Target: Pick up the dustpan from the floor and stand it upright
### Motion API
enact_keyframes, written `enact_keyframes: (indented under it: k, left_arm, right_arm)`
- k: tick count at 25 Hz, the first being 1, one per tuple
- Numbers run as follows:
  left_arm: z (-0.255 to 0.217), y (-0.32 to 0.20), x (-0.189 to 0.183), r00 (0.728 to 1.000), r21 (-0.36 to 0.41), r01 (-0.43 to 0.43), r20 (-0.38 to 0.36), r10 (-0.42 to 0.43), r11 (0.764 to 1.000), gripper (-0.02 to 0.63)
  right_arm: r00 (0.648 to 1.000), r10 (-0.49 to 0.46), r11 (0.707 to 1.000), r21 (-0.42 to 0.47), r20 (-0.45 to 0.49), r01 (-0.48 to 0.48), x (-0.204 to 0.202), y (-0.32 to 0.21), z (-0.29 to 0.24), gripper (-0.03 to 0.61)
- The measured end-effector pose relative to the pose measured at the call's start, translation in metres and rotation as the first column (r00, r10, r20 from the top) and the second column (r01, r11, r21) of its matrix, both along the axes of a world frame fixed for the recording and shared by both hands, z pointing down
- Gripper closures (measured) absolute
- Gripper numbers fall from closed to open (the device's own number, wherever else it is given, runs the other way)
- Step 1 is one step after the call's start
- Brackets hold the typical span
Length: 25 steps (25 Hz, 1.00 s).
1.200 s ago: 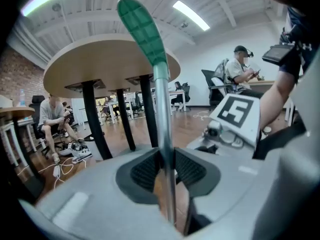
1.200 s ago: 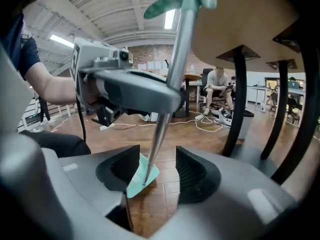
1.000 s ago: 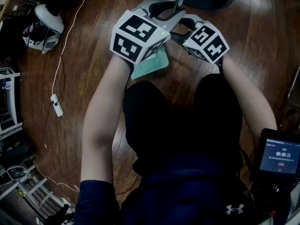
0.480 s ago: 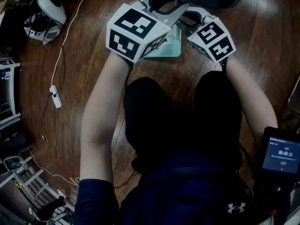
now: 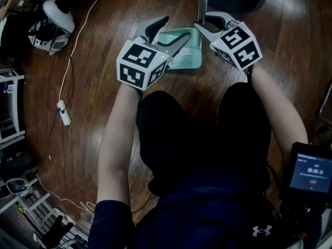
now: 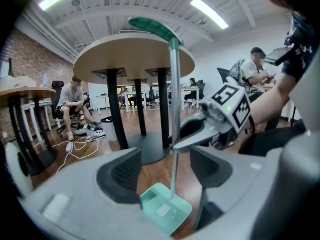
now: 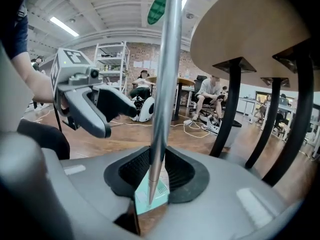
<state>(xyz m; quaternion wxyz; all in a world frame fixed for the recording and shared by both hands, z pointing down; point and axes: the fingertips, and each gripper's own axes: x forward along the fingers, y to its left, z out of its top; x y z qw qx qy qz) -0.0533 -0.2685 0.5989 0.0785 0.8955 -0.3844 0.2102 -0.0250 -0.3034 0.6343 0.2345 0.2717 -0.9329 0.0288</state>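
**Dustpan standing, right jaws on its pole**

Reading left to right for print, I find only black-and-white square markers on the left cube (image 5: 141,64) and the right cube (image 5: 237,45). There is also a white Under Armour logo (image 5: 259,231) on the dark clothing low in the head view. At far right, a handheld screen (image 5: 310,173) shows a timer at 00:00:14.

My left gripper (image 5: 175,31) has just been opening its jaws, and they now stand wide. The metal pole (image 6: 174,109) rises between its pads and touches neither.

The teal dustpan (image 5: 182,56) has its pan down on the wooden floor (image 5: 104,61) and its pole upright, near a round table (image 6: 115,59).

My right gripper (image 7: 157,171) is clamped narrow on that pole, pads pressing both sides of the lower shaft, above the pan.
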Motion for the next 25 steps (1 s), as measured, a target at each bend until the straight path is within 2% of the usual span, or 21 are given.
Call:
enact_keyframes:
  k: [2,4,6,9,12,14,17,19,21,23,25]
  left_arm:
    - [0.018,0.002,-0.012,0.999,-0.03,0.051,0.004,-0.051,0.998,0.305]
    - [0.037,0.002,-0.022,0.996,-0.071,0.089,-0.005,-0.09,0.993,0.305]
    - [0.059,0.004,-0.03,0.994,-0.119,0.109,0.016,-0.107,0.987,0.305]
    - [0.067,0.012,-0.036,0.991,-0.182,0.134,0.03,-0.13,0.974,0.305]
    - [0.033,0.031,-0.038,0.987,-0.245,0.155,0.002,-0.159,0.957,0.305]
    - [0.02,0.047,-0.045,0.986,-0.278,0.165,0.015,-0.168,0.946,0.305]
    - [0.007,0.072,-0.057,0.977,-0.306,0.208,0.024,-0.211,0.929,0.31]
    - [-0.022,0.092,-0.059,0.969,-0.314,0.233,0.0,-0.246,0.92,0.315]
    - [-0.062,0.114,-0.057,0.959,-0.326,0.257,-0.031,-0.282,0.91,0.331]
    - [-0.094,0.135,-0.053,0.943,-0.37,0.287,-0.052,-0.328,0.884,0.349]
    - [-0.114,0.156,-0.037,0.927,-0.44,0.307,-0.065,-0.371,0.844,0.359]
  right_arm:
    - [1.0,0.0,1.0,0.007,0.016,0.0,0.004,0.001,0.0,0.471]
    - [0.999,-0.004,1.0,-0.01,0.032,0.005,0.01,0.0,0.004,0.394]
    - [0.999,-0.011,0.999,-0.053,0.04,0.014,0.015,-0.001,0.013,0.342]
    - [0.999,-0.006,0.99,-0.141,0.043,0.012,0.026,0.003,0.014,0.318]
    - [0.999,0.032,0.97,-0.243,0.027,-0.024,0.045,0.017,-0.009,0.318]
    - [0.999,0.045,0.955,-0.295,0.014,-0.039,0.054,0.035,-0.013,0.318]
    - [0.999,0.014,0.939,-0.344,0.043,0.002,0.061,0.075,-0.008,0.319]
    - [0.999,-0.017,0.93,-0.366,0.051,0.035,0.072,0.107,-0.024,0.328]
    - [0.999,-0.009,0.918,-0.395,0.041,0.025,0.086,0.135,-0.052,0.346]
    - [0.998,0.057,0.898,-0.438,0.04,-0.034,0.1,0.156,-0.079,0.365]
    - [0.988,0.147,0.862,-0.496,0.047,-0.105,0.118,0.178,-0.102,0.374]
